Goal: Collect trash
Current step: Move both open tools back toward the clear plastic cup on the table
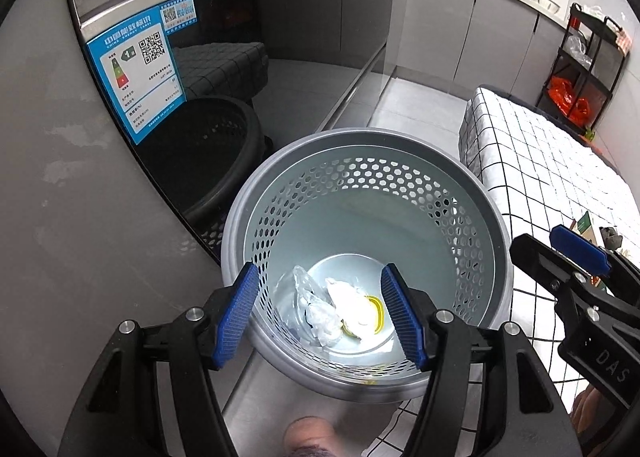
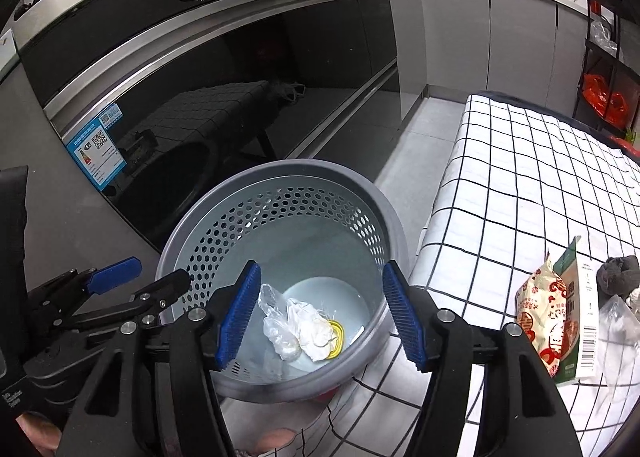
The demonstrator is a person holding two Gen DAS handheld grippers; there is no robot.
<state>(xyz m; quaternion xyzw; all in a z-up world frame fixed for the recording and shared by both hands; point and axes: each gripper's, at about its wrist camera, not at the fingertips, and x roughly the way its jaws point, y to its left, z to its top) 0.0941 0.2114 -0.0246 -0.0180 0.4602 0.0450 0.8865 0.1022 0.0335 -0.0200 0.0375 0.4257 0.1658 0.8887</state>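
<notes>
A grey perforated waste bin [image 1: 492, 225] stands on the floor between the oven and the table; it also shows in the right wrist view [image 2: 280, 173]. At its bottom lie crumpled white tissue [image 1: 352, 305], clear plastic wrap [image 1: 308, 297] and a yellow ring [image 1: 378, 313]. My left gripper [image 1: 320, 317] hangs open and empty over the bin's near rim. My right gripper [image 2: 320, 317] is open and empty above the bin as well. On the checked table lie a red and white snack bag [image 2: 540, 313], a green and white carton [image 2: 578, 317], a grey rag [image 2: 618, 273] and clear plastic [image 2: 620, 337].
A black glass oven door [image 2: 240, 97] with a blue energy label [image 1: 136, 73] stands left of the bin. The table with a checked cloth [image 2: 520, 177] is on the right. A black shelf rack [image 1: 584, 69] with orange bags stands at the far right by grey cabinets.
</notes>
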